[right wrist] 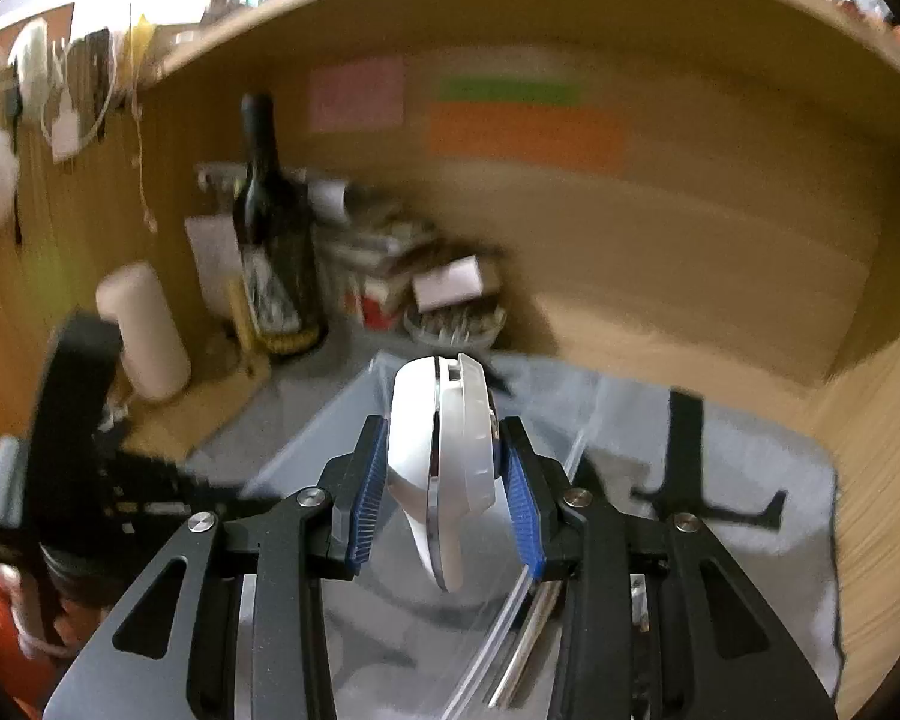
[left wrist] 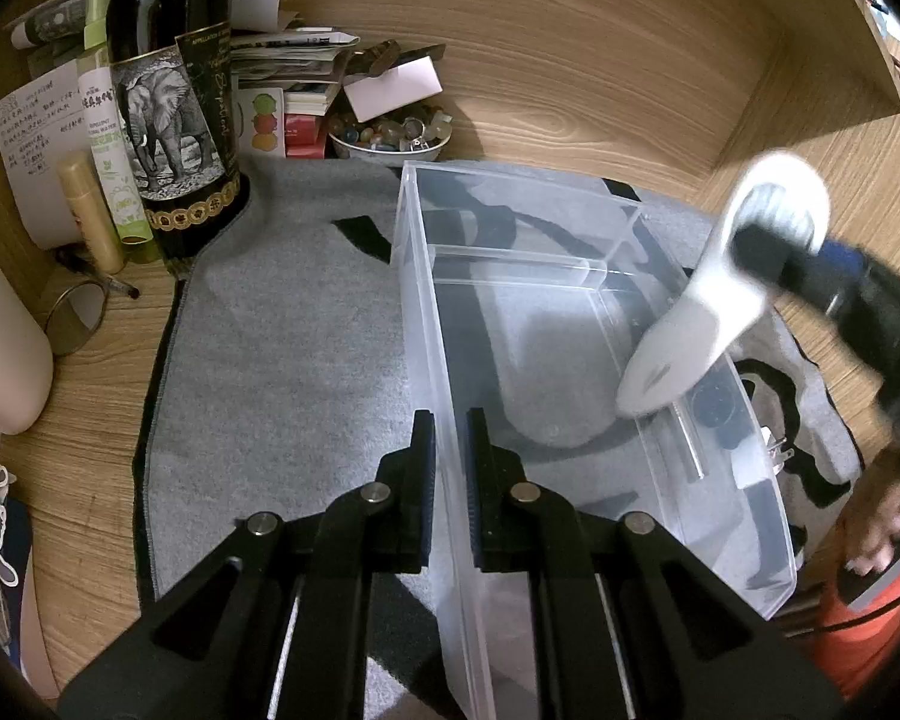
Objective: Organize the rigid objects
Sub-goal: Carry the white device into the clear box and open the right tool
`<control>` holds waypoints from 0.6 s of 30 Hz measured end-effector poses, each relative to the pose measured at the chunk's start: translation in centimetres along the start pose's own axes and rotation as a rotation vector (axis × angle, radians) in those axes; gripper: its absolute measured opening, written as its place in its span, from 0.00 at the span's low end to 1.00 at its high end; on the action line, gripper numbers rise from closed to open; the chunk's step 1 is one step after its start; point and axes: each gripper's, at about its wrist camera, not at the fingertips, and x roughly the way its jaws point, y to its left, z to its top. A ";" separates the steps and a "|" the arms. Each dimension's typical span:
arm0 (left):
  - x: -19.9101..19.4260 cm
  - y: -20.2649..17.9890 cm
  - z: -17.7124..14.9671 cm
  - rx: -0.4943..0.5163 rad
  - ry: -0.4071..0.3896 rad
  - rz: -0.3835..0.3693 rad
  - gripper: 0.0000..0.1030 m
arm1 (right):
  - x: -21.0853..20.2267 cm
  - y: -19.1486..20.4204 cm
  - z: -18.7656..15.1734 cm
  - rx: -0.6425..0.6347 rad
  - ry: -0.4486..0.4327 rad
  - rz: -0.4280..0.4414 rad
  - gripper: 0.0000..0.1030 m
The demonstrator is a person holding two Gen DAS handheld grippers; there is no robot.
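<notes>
I am clamping the clear plastic organizer box (left wrist: 570, 360) wall in my left gripper (left wrist: 450, 468). My right gripper (right wrist: 444, 480) is squeezing a white mouse (right wrist: 444, 462) above it; the mouse looks light, rigid, slippery, best held at its flanks.

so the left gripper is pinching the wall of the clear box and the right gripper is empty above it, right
Not quite: the right gripper is not empty. The right wrist view shows it shut on a white handheld device, also seen above the clear box in the left wrist view. The left gripper does straddle the box wall.
</notes>
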 end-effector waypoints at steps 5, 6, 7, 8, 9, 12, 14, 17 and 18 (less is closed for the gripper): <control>0.0 -0.1 0.0 0.001 -0.001 -0.002 0.09 | 0.6 1.0 -2.2 -0.035 0.051 0.003 0.33; 0.0 -0.1 0.0 0.003 -0.001 -0.002 0.09 | 0.7 1.1 -2.6 -0.038 0.068 0.012 0.33; 0.0 -0.1 0.0 0.004 -0.001 -0.005 0.09 | 0.9 1.2 -3.1 -0.041 0.084 0.027 0.33; 0.0 -0.2 0.0 0.005 -0.001 -0.004 0.09 | 1.3 1.3 -3.7 -0.048 0.108 0.034 0.33; 0.0 -0.2 0.0 0.006 -0.002 -0.003 0.09 | 1.6 1.4 -4.1 -0.051 0.125 0.043 0.34; 0.1 -0.2 0.0 0.008 -0.002 -0.003 0.09 | 2.7 1.7 -4.6 -0.062 0.177 0.050 0.34; 0.1 -0.2 0.0 0.006 -0.001 -0.005 0.09 | 3.3 1.7 -4.5 -0.062 0.204 0.052 0.34; 0.1 -0.1 0.0 0.002 0.000 -0.010 0.09 | 4.1 1.8 -4.5 -0.071 0.239 0.053 0.34; 0.1 -0.1 0.1 0.002 0.000 -0.010 0.09 | 4.2 1.7 -4.4 -0.068 0.243 0.049 0.34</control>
